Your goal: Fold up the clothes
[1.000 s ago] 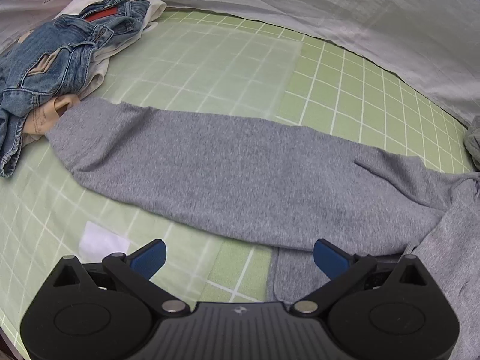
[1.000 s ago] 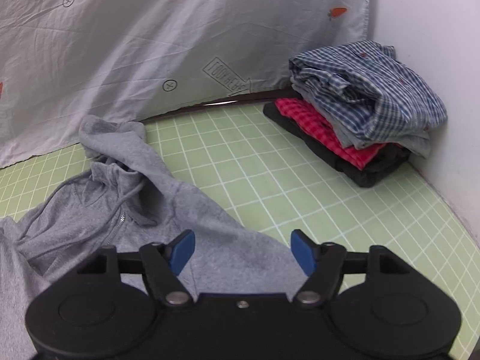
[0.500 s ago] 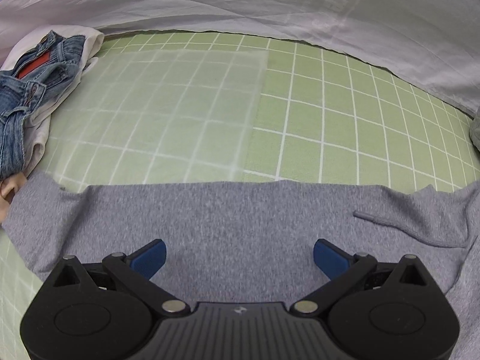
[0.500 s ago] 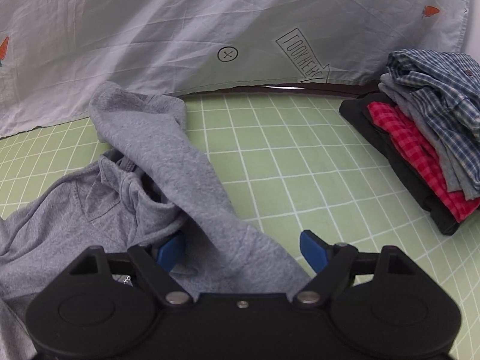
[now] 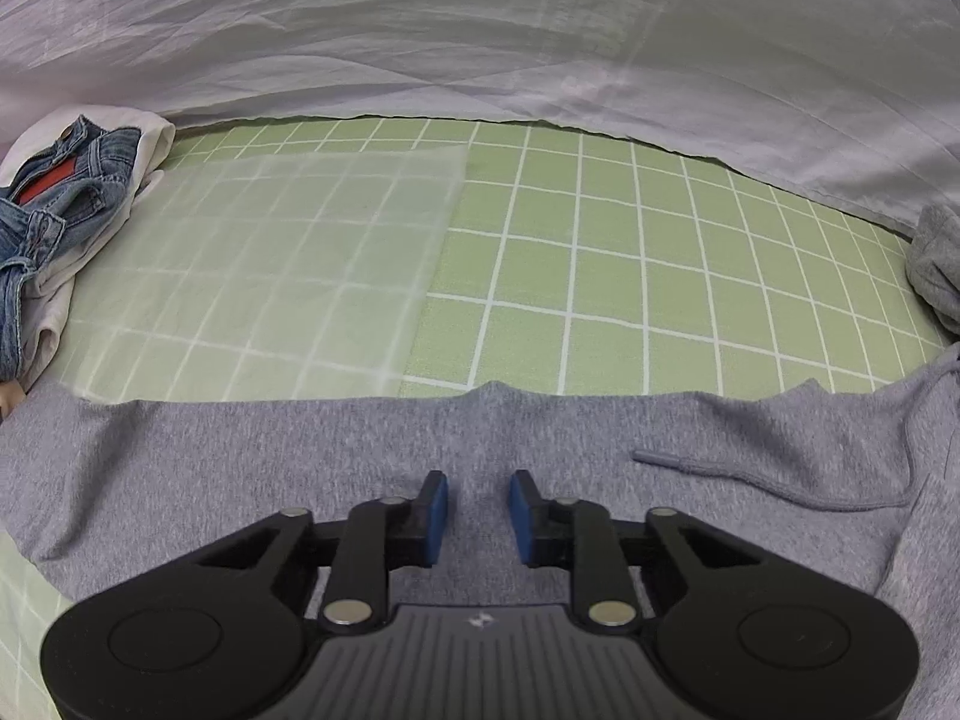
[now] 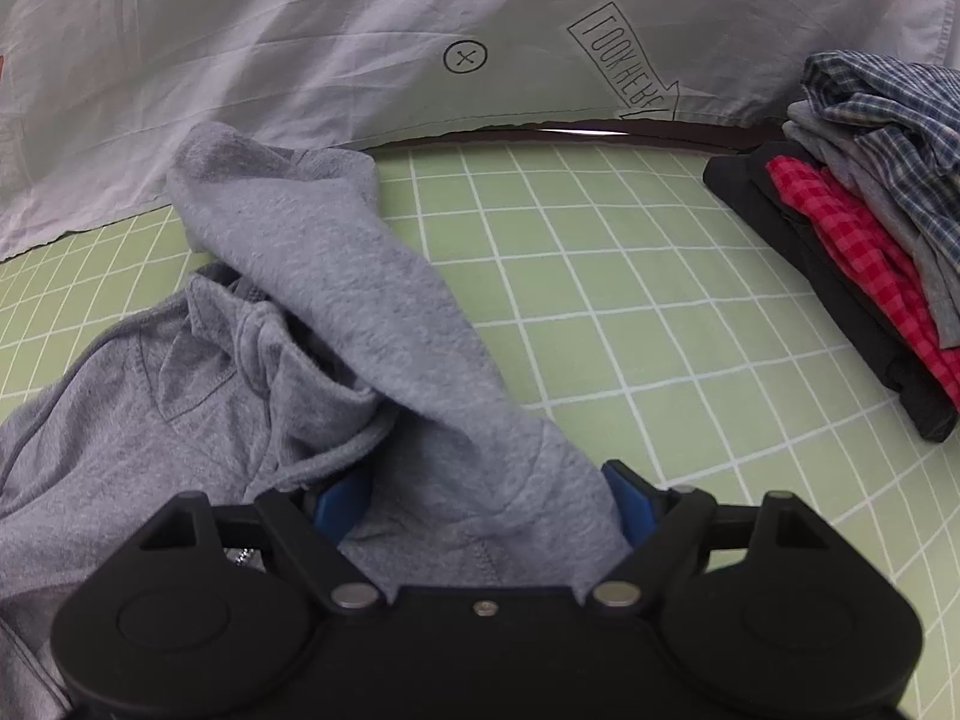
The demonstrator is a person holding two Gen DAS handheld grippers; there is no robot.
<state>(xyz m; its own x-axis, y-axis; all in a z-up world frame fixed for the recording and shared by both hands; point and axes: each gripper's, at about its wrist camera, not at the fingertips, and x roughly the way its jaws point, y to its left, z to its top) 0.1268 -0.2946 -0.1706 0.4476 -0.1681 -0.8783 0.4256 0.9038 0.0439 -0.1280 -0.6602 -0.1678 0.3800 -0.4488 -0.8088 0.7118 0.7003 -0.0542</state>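
Observation:
A grey hoodie (image 5: 240,456) lies on the green grid mat (image 5: 600,270), one long part of it stretched flat across the left wrist view, with its drawstring (image 5: 768,480) to the right. My left gripper (image 5: 478,510) points down at this cloth. Its jaws are closing, a narrow gap still shows between the blue pads, and grey cloth lies in that gap. In the right wrist view the hoodie body (image 6: 150,420) is rumpled at the left, and a sleeve (image 6: 360,276) runs back toward me. My right gripper (image 6: 483,501) stands wide open with the sleeve's near end between its pads.
Blue jeans on pale garments (image 5: 54,198) are heaped at the mat's left edge. A folded stack of plaid, red check and black clothes (image 6: 870,210) sits at the right. A white printed sheet (image 5: 480,30) hangs behind. A translucent film (image 5: 288,252) covers part of the mat.
My left gripper moved forward over the grey cloth and its jaws went from wide apart to a narrow gap. My right gripper came down over the sleeve, which now fills the space between its pads.

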